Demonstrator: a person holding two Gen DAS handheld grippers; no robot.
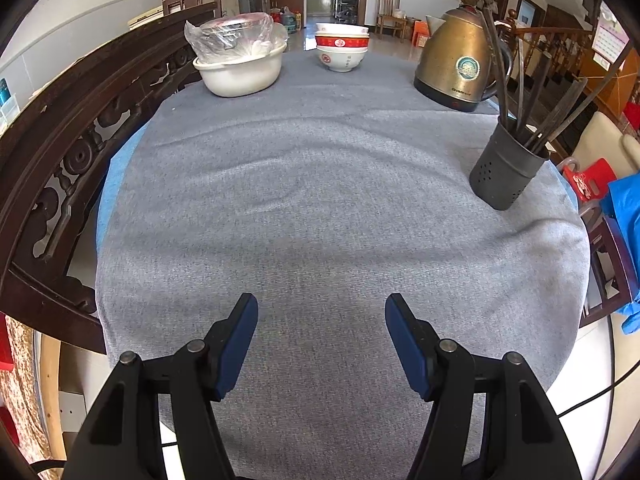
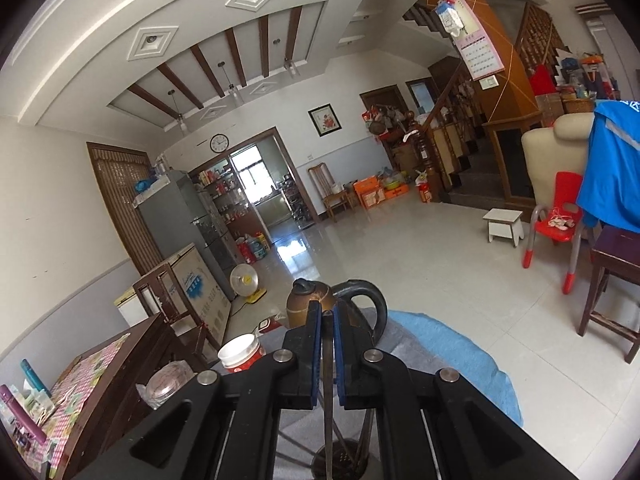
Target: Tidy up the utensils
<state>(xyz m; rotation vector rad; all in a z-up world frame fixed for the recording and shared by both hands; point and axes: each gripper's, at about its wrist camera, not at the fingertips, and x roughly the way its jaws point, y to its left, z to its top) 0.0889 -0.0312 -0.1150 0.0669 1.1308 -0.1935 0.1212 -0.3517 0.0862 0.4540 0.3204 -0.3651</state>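
A dark perforated utensil holder (image 1: 506,168) stands at the right side of the grey tablecloth (image 1: 320,184), with several dark chopsticks (image 1: 528,92) fanning out of it. My left gripper (image 1: 321,300) hovers open over bare cloth near the front edge, nothing between its blue pads. In the right wrist view my right gripper (image 2: 327,312) is shut on one thin dark chopstick (image 2: 328,380), which hangs straight down between the pads. Below it lies the holder's mouth (image 2: 340,460) with other chopsticks leaning in it. I cannot tell whether the held chopstick's lower end is inside.
A brass electric kettle (image 1: 456,60) stands behind the holder. Stacked red-and-white bowls (image 1: 341,46) and a white basin (image 1: 240,76) with a plastic-wrapped dish sit at the far edge. A carved dark wooden chair back (image 1: 60,168) borders the table's left.
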